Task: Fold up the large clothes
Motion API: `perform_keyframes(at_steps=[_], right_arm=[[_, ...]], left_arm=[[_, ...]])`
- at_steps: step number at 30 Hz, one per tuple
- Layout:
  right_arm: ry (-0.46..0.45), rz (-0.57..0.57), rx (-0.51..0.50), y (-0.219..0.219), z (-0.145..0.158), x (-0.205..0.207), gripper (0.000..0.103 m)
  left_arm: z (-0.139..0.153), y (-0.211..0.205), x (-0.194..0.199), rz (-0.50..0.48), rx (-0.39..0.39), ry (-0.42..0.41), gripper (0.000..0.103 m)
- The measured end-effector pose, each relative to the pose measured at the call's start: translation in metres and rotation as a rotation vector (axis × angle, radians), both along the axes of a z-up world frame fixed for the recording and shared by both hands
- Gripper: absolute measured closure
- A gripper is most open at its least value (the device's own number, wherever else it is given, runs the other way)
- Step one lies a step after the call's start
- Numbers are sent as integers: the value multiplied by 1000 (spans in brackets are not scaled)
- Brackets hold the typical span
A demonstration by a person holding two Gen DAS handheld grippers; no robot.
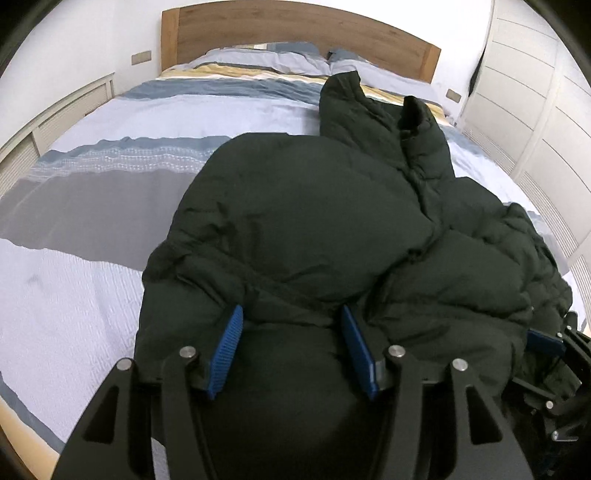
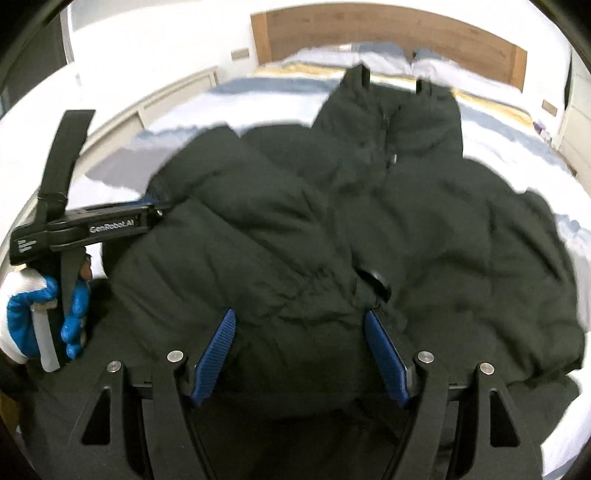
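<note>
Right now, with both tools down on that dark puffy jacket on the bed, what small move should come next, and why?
Probably close the left tool on the black jacket: its blue pads stand apart with the near hem bulging between them. The right tool looks the same, so both could then lift the hem.

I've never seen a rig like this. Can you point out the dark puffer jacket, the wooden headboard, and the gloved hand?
Puffer jacket (image 1: 295, 206): left wrist view, on its puffy folded-over panel.
Wooden headboard (image 1: 295, 35): left wrist view, middle of the board.
Gloved hand (image 2: 26, 314): right wrist view, blue-and-white glove's back.
</note>
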State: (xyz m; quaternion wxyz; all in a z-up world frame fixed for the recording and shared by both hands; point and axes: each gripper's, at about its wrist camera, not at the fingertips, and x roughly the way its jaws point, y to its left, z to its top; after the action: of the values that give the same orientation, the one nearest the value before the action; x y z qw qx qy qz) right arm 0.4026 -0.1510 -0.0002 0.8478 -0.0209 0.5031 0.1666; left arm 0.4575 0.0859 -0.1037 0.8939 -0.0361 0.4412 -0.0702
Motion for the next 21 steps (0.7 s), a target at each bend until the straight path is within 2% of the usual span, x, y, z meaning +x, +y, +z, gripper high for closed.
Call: perform_keyframes(at_steps=[5, 9, 21], right_arm=[[13, -12, -4, -6, 1, -6, 31], [12, -33, -6, -14, 12, -20, 31], [-97, -129, 7, -72, 96, -125, 30]], left_arm=[[16, 7, -19, 16, 8, -9, 49], [33, 20, -50, 34, 22, -32, 49], [89, 107, -191, 124, -57, -74, 46]])
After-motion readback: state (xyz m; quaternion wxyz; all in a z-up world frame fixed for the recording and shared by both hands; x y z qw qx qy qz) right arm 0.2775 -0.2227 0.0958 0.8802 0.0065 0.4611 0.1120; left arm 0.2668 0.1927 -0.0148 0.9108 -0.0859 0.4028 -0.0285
